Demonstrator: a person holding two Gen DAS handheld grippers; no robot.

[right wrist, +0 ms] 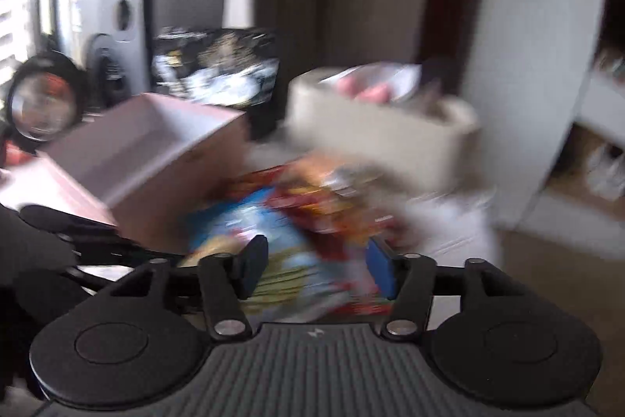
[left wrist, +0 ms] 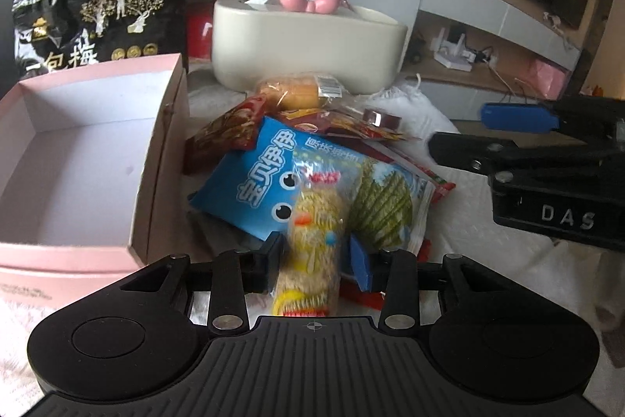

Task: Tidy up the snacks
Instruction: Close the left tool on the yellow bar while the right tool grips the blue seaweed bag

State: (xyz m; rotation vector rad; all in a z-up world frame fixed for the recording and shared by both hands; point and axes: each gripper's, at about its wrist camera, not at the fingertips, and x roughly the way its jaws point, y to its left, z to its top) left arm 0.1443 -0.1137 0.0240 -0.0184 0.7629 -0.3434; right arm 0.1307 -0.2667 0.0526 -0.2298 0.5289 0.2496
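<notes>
My left gripper [left wrist: 316,256] is shut on a yellow snack pack [left wrist: 314,229] with a chick print, held upright in front of the snack pile. Behind it lie a blue snack bag [left wrist: 254,182], red packets [left wrist: 226,135] and a wrapped bun [left wrist: 297,90]. An open pink box [left wrist: 90,159], with nothing in it, stands to the left of the pile. My right gripper [left wrist: 457,127] reaches in from the right, open, with nothing between its fingers. The right wrist view is blurred: the right gripper [right wrist: 316,270] hangs open above the blue bag [right wrist: 234,225] and red packets [right wrist: 332,206], beside the pink box [right wrist: 156,159].
A cream tissue box [left wrist: 308,42] with a pink ornament stands behind the pile. A black plum bag [left wrist: 101,14] leans upright behind the pink box. White fluffy cloth [left wrist: 414,108] covers the surface. Shelves and a dark screen lie at the far right.
</notes>
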